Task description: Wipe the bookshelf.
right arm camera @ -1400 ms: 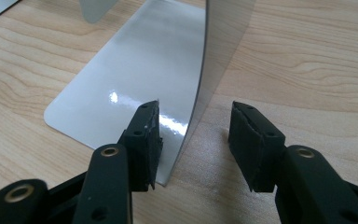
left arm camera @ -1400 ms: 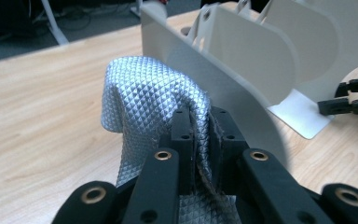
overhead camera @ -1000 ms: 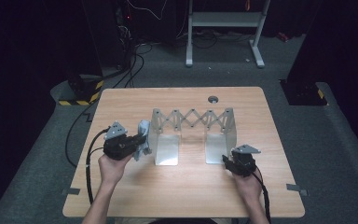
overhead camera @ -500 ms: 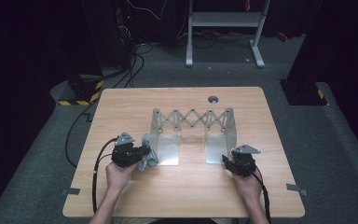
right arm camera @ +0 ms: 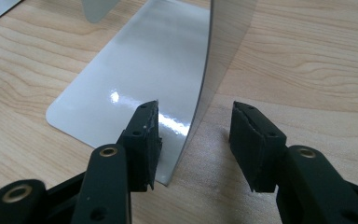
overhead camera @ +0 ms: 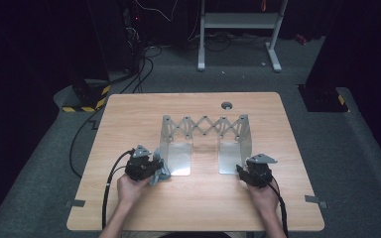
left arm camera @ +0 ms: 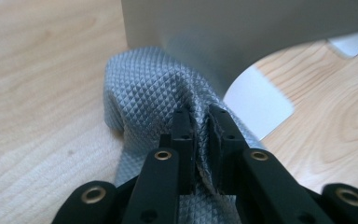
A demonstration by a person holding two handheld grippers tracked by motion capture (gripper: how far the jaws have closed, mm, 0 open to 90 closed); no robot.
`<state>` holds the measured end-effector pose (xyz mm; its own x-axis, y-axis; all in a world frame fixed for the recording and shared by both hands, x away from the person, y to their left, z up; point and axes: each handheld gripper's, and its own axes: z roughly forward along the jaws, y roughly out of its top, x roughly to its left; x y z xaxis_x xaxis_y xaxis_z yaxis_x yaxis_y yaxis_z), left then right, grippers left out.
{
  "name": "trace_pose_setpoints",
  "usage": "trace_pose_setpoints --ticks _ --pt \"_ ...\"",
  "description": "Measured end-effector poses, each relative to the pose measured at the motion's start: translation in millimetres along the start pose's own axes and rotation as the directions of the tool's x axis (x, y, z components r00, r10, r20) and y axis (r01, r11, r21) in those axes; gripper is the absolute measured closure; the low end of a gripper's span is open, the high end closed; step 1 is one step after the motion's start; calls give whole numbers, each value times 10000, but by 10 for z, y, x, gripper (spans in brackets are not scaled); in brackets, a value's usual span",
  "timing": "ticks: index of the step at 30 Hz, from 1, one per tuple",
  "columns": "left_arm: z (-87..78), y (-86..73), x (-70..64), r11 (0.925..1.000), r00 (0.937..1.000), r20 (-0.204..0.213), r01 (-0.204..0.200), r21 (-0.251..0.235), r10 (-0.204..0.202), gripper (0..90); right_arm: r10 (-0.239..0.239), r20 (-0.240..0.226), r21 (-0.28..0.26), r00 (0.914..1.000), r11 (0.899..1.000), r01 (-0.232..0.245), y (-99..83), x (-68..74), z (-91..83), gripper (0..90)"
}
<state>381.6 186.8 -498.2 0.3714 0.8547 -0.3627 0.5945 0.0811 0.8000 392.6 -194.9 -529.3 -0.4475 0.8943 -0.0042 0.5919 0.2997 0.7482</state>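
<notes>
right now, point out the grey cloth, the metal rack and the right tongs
grey cloth (left arm camera: 144,88), left gripper view, on its quilted fold above the jaws
metal rack (overhead camera: 203,126), high view, on its scissor lattice
right tongs (right arm camera: 193,140), right gripper view, midway between the open tips

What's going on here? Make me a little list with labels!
Table: light wooden table
Main thing: metal folding rack with two upright end plates
Left gripper: shut on a grey cloth at the foot of the rack's left plate
Right gripper: open, jaws either side of the right plate's edge
Also there: small round hole near the table's far edge
</notes>
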Motion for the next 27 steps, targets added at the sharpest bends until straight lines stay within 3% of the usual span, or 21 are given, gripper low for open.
trace_pose_setpoints --ticks 2,8,10,16,22,27 --pt "-106 90 -43 9988 9994 293 213 -439 -200 813 -1 1 0 10000 10000 1 0 0 0 531" --pt "-294 247 -137 9935 9975 667 298 -1103 -225 814 2 2 0 10000 10000 -2 0 1 0 531" --pt "-417 327 -192 9876 9953 921 449 -1505 -312 814 6 0 1 10000 10000 -6 0 1 0 531" --pt "-614 449 -260 9796 9899 1377 599 -1917 -336 814 -3 1 0 10000 10000 3 0 1 0 530" --pt "-784 563 -358 9686 9880 1538 519 -2430 -144 813 -4 0 0 10000 10000 4 0 0 0 531" --pt "-782 574 -376 9688 9895 1446 349 -2454 10 812 6 0 3 10000 10000 -6 0 1 0 531"
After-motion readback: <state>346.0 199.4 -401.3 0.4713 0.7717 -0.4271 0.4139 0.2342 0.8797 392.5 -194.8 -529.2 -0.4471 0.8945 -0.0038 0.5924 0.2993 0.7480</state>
